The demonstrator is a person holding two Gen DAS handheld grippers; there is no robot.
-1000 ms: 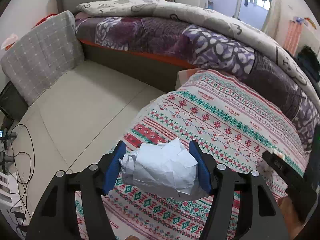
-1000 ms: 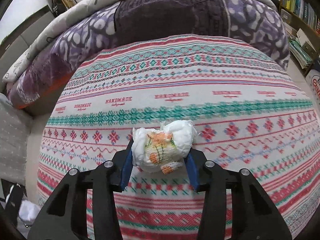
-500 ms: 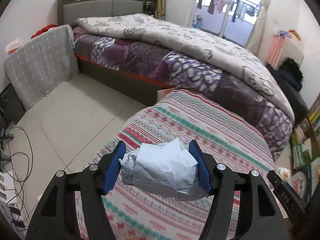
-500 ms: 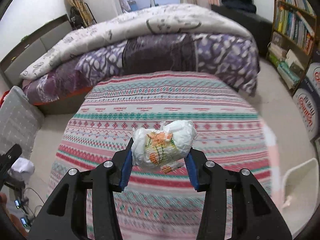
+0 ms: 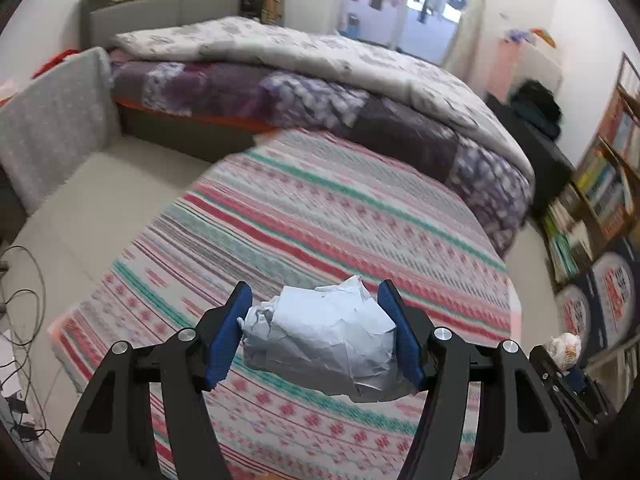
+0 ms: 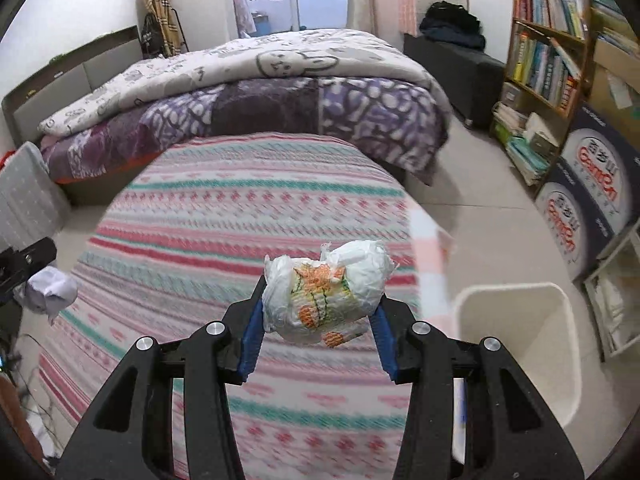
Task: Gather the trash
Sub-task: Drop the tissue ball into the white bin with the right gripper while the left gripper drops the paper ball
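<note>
My left gripper (image 5: 316, 336) is shut on a crumpled white paper ball (image 5: 324, 340) and holds it above the striped blanket (image 5: 320, 216). My right gripper (image 6: 320, 316) is shut on a crumpled white plastic bag with an orange print (image 6: 326, 294), also held above the blanket (image 6: 240, 208). A white trash bin (image 6: 520, 340) stands on the floor to the right of the blanket, open at the top. The right gripper with its bag shows at the right edge of the left wrist view (image 5: 566, 348). The left gripper's paper ball shows at the left edge of the right wrist view (image 6: 50, 290).
A bed with a purple and grey quilt (image 6: 260, 92) lies behind the blanket. A bookshelf (image 6: 552, 60) and printed boxes (image 6: 592, 196) line the right wall. A grey cushion (image 5: 52, 132) and cables (image 5: 20, 312) are on the left floor.
Both grippers have lifted and pulled back from the blanket with their trash held. The views widened and swung right, and the white bin came into the right wrist view.
</note>
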